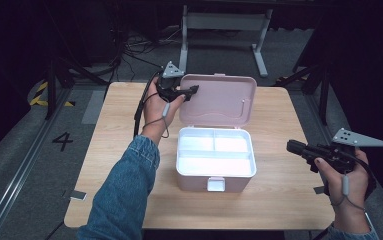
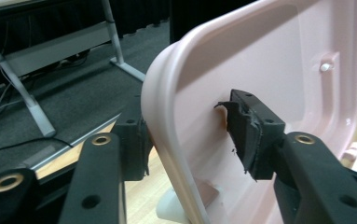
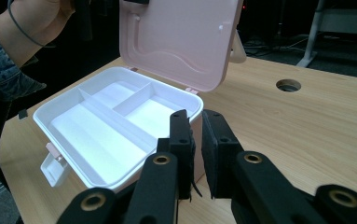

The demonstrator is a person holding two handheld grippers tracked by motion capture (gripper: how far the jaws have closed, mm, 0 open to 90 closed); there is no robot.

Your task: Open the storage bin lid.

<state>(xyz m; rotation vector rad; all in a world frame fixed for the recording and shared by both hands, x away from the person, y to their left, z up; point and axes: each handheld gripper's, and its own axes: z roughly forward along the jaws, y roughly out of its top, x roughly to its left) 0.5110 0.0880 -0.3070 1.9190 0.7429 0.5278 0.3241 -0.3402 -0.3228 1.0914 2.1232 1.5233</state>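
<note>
**Left gripper loosens at the raised lid's edge**

Left gripper (image 1: pixel 191 90) straddles the left edge of the pale pink plastic lid (image 1: pixel 221 97), which stands raised behind the pink plastic storage box (image 1: pixel 215 159) at the middle of the light wooden table (image 1: pixel 279 125). In the left gripper view one pad sits outside the rim and the other (image 2: pixel 250 130) inside the panel, with a sliver of space on at least the inner side, so the jaws look slack around the lid rather than pinching it. The lid's long axis runs across the table, parallel to the box's back wall, and the left hand (image 1: pixel 156 102) is much the nearer to it.

The right gripper (image 1: pixel 299 147) hangs well off to the box's right, jaws nearly together with only a narrow gap and nothing between them, pointing toward the box.

Inside, a white tray holds two small compartments at the back and one long one in front; all three look empty. A white latch (image 1: pixel 216 184) hangs at the front wall.
</note>
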